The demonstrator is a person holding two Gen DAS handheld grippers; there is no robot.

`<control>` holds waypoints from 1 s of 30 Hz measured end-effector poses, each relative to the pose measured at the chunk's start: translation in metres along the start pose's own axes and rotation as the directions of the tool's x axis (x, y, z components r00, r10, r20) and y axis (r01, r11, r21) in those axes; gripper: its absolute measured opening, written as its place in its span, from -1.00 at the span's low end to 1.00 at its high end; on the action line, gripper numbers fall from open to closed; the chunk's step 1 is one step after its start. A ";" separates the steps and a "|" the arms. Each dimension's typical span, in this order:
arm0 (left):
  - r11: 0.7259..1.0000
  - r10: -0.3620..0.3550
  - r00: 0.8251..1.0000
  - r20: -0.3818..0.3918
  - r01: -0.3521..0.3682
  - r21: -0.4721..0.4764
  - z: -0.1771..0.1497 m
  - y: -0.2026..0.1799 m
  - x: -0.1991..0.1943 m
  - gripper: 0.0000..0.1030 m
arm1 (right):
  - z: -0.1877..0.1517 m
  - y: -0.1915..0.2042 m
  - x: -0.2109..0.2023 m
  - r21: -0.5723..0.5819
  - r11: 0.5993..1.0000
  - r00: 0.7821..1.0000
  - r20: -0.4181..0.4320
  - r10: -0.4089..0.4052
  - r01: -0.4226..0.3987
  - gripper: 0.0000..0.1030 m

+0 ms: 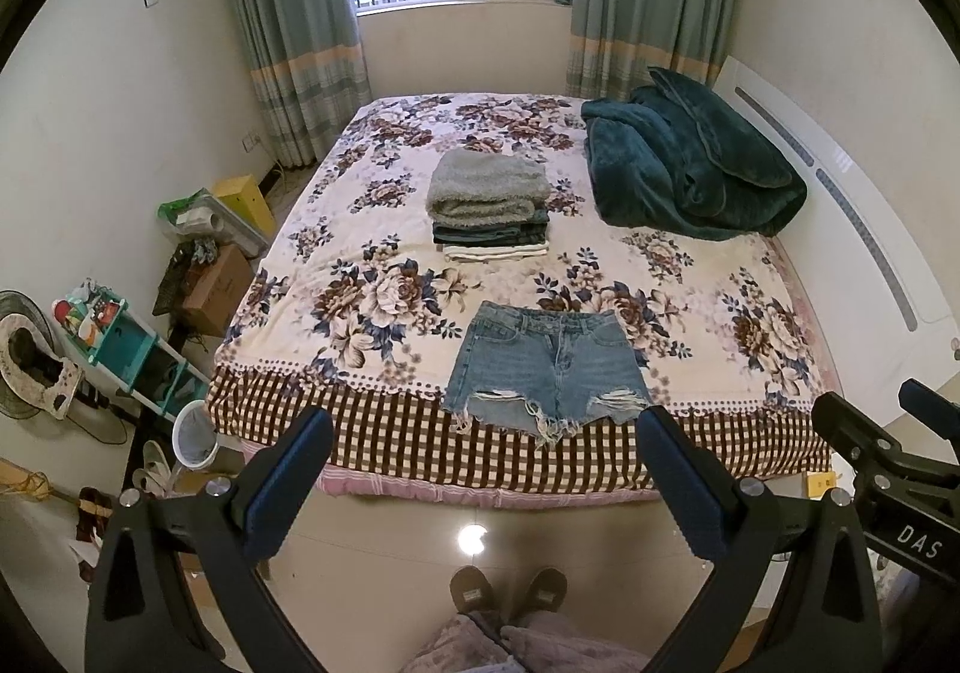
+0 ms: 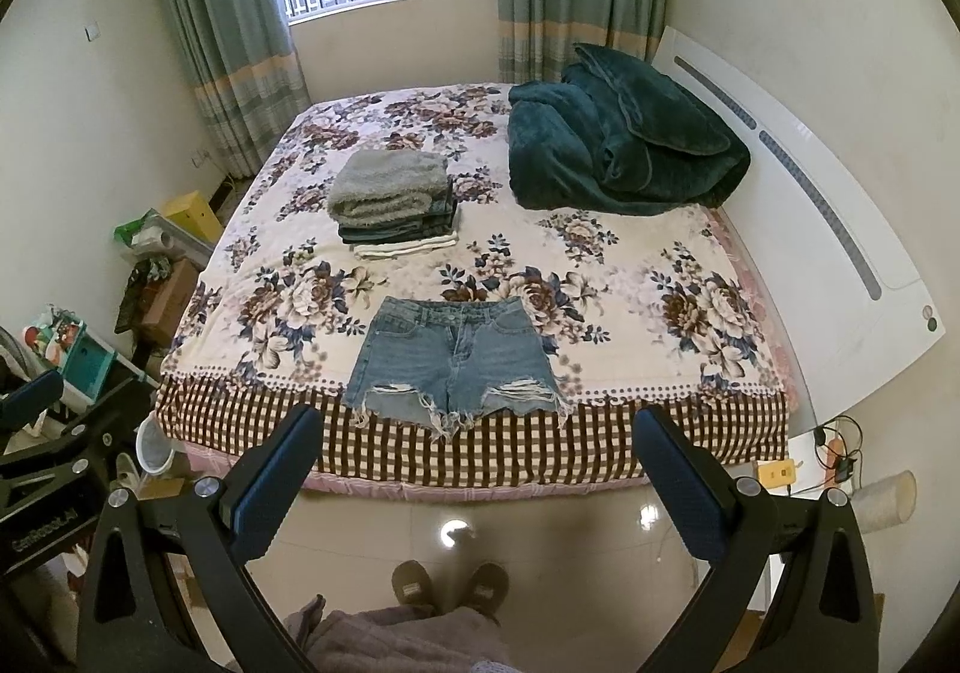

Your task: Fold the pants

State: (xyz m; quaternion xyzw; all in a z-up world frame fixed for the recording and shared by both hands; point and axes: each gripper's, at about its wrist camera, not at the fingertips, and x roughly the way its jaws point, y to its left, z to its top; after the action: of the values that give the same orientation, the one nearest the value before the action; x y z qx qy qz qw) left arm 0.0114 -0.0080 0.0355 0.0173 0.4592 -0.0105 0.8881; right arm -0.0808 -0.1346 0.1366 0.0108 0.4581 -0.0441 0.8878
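A pair of blue denim shorts point(image 1: 549, 367) with frayed hems lies flat and unfolded at the near edge of the bed, waistband away from me; it also shows in the right wrist view point(image 2: 456, 361). My left gripper point(image 1: 486, 433) is open and empty, held above the floor in front of the bed, short of the shorts. My right gripper point(image 2: 480, 430) is open and empty too, at about the same distance from the bed. The right gripper's body shows at the right edge of the left wrist view point(image 1: 900, 463).
A stack of folded clothes point(image 1: 489, 205) sits mid-bed behind the shorts. A dark green blanket point(image 1: 690, 169) is bunched at the far right by the white headboard point(image 1: 852, 205). The floral bedspread point(image 1: 336, 283) covers the bed. Boxes and a teal shelf point(image 1: 120, 337) stand left; my slippers point(image 1: 510, 589) are on the tiled floor.
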 end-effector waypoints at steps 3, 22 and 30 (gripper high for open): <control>1.000 0.001 1.000 0.001 -0.001 0.000 0.001 -0.001 -0.001 1.00 | 0.002 0.001 -0.002 0.000 1.000 1.000 0.001 0.001 -0.001 1.00; 1.000 -0.002 1.000 0.007 0.002 -0.015 0.001 0.006 -0.006 1.00 | 0.009 0.001 -0.008 0.001 1.000 1.000 -0.002 0.010 -0.010 1.00; 1.000 -0.003 1.000 0.008 0.003 -0.015 0.000 0.006 -0.007 1.00 | 0.011 0.001 -0.009 0.003 1.000 1.000 -0.001 0.013 -0.013 1.00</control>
State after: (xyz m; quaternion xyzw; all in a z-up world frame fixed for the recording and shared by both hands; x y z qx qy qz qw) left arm 0.0081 -0.0021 0.0414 0.0100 0.4557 -0.0085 0.8901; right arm -0.0774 -0.1333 0.1504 0.0149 0.4586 -0.0390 0.8877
